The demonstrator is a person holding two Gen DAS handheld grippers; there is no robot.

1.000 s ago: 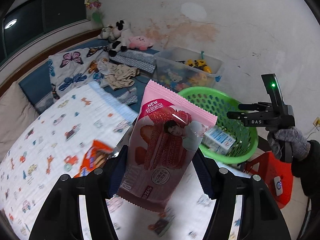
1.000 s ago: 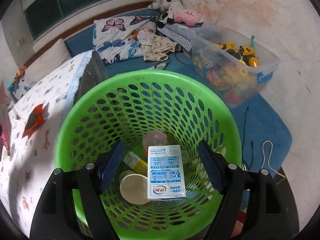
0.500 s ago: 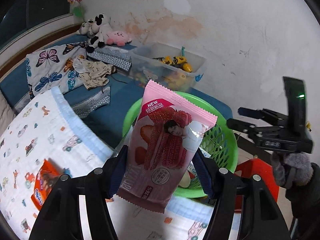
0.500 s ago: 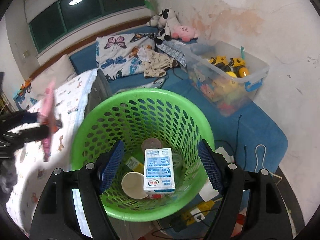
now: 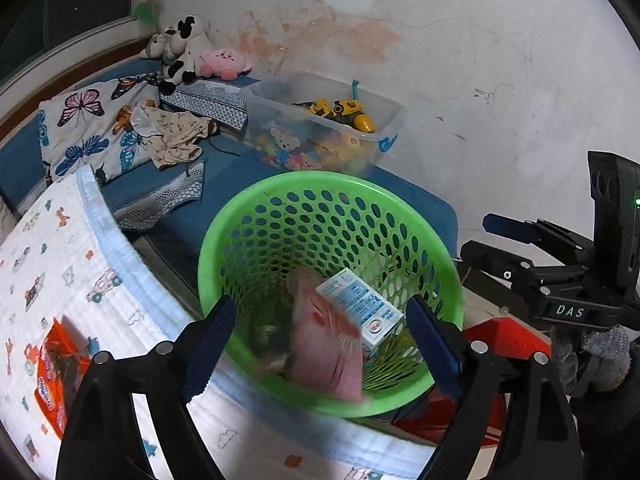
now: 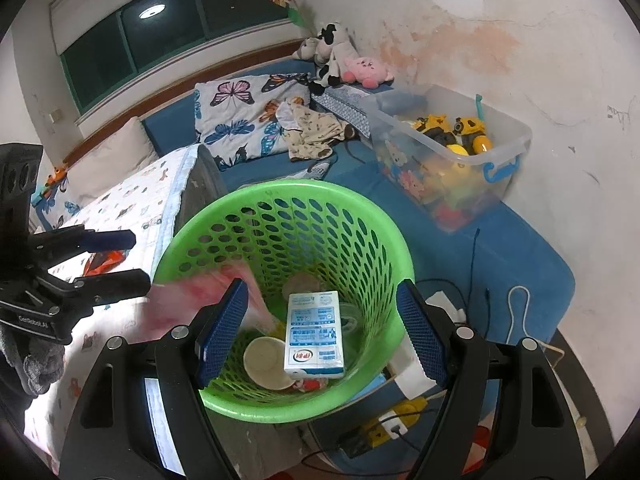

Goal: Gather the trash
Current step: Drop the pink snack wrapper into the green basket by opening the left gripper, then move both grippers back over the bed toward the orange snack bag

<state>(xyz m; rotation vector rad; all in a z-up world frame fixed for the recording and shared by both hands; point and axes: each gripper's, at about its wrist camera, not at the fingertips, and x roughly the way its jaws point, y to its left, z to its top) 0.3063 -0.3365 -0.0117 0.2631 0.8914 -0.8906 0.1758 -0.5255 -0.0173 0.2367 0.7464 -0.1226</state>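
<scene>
The green perforated basket [image 5: 240, 216] [image 6: 360, 216] stands beside the bed. My left gripper [image 5: 320, 340] is open above its near rim. A pink snack bag [image 5: 328, 352], blurred, is falling into the basket; it also shows in the right wrist view [image 6: 188, 300] at the left rim. Inside lie a white and blue milk carton [image 5: 360, 308] [image 6: 314, 336] and a paper cup [image 6: 266, 360]. My right gripper [image 6: 320, 336] is open and empty over the basket. An orange snack wrapper [image 5: 56, 372] lies on the bed sheet.
A clear toy bin [image 5: 320, 128] [image 6: 452, 148] sits behind the basket on the blue mat. Plush toys [image 5: 188, 52], a butterfly pillow [image 6: 248, 116] and clothes lie further back. A red stool [image 5: 504, 344] stands right of the basket. A power strip [image 6: 396, 424] and cables lie on the floor.
My left gripper opened and let go of the pink snack bag, which now drops into the basket. The right gripper pulled back and up a little from the basket.
</scene>
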